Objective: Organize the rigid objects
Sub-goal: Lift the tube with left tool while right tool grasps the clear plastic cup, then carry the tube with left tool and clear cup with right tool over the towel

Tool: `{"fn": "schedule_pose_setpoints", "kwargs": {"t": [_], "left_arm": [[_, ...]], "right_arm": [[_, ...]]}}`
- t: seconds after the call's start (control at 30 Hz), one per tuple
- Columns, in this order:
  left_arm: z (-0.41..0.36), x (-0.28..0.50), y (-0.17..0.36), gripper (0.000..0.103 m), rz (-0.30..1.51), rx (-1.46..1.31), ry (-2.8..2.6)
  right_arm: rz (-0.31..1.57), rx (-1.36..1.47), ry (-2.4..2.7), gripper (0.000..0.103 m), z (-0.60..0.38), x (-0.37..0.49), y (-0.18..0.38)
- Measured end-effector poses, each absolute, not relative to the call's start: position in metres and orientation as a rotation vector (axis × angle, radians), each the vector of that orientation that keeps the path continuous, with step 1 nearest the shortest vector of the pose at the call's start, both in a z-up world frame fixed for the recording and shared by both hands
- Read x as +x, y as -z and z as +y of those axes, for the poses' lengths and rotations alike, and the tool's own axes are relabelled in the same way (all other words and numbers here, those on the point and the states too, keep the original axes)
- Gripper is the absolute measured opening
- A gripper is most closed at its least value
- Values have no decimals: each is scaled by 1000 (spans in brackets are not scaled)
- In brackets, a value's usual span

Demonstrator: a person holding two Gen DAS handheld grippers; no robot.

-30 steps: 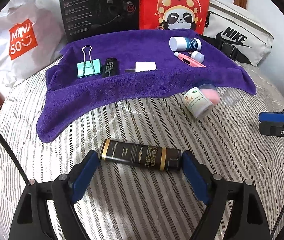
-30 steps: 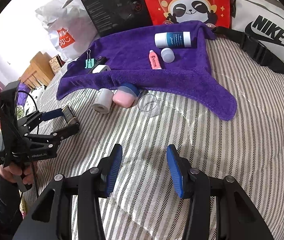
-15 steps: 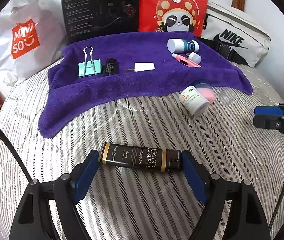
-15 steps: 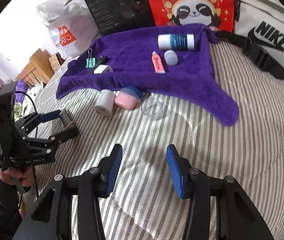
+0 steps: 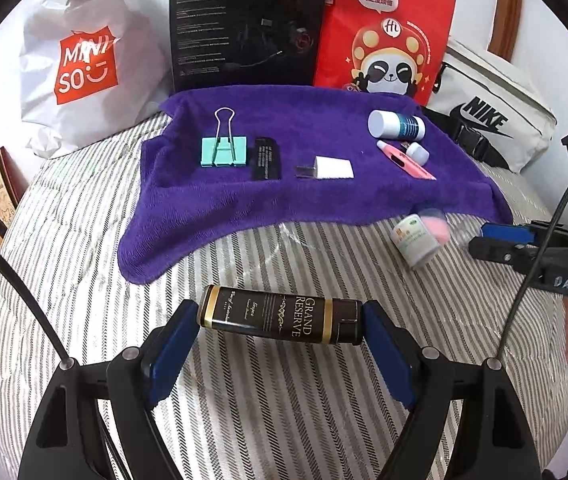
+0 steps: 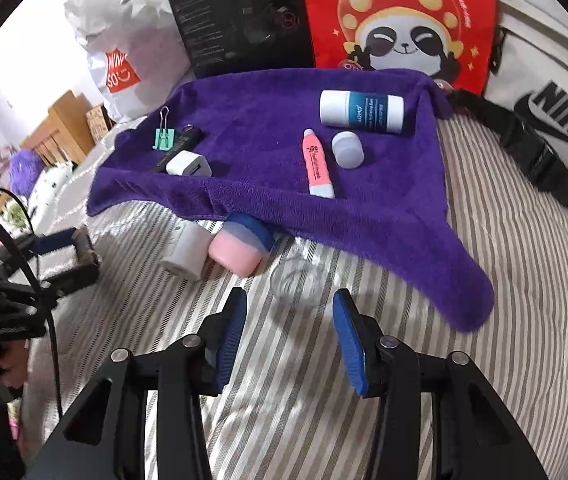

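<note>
Striped bedding (image 5: 84,216) w/ purple towel (image 5: 304,196), left gripper (image 5: 280,322) clamping black Grand Reserve tube (image 5: 280,320) endwise, right gripper (image 6: 290,328) jaws apart, empty, near clear cup (image 6: 296,280).

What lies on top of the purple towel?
On the purple towel: binder clip, black stick, white charger, white-blue bottle, pink tube, white cap. Anything under the towel is hidden.

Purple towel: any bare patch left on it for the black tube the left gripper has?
Yes. On the purple towel, the front strip below the mint binder clip and white charger is bare. So is the middle, between charger and white-and-blue bottle. The right end is crowded: bottle, pink tube, small white cap.
</note>
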State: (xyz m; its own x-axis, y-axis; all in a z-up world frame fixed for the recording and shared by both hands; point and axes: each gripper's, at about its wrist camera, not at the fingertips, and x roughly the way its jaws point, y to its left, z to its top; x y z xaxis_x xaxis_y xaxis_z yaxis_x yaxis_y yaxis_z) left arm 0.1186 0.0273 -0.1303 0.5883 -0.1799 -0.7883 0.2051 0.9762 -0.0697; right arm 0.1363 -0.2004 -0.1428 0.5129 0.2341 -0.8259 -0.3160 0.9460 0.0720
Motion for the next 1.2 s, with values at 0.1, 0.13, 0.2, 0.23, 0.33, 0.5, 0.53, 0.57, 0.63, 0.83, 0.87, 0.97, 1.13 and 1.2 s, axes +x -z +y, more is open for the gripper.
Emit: {"fn": "schedule_pose_setpoints", "kwargs": {"t": [0.1,0.13,0.2,0.23,0.33,0.5,0.53,0.57,0.63,0.83,0.87,0.97,1.13,1.2], "left_arm": [[28,121,129,81,913,30,229],[28,121,129,81,912,35,228],[28,123,129,81,912,35,227],[29,124,129,81,914,31,224],[32,126,130,81,918,14,215],[35,126,130,81,920,-6,221],[36,127,130,81,920,-5,219],[36,127,130,81,919,-7,219],[36,126,128,81,918,-11,223],[35,127,122,81,906,-25,225],[36,128,120,81,905,-27,228],[35,130,115,81,898,-26,230],[32,136,105,81,888,-1,229],[31,140,102,81,886,5,228]], "right_arm": [[959,-147,-322,45,-194,140,146],[958,-165,-321,43,-192,141,148],[956,-193,-322,37,-188,143,151],[957,-206,-320,32,-187,143,153],[928,-251,-310,27,-183,142,155],[922,-246,-319,27,-186,140,154],[921,-246,-319,27,-187,139,152],[916,-244,-318,27,-188,138,151],[913,-239,-322,27,-189,135,147],[914,-222,-322,27,-194,128,138],[911,-218,-323,27,-195,128,137],[912,-199,-330,27,-197,127,131],[887,-181,-341,27,-199,130,117],[875,-177,-340,27,-200,134,111]]}}
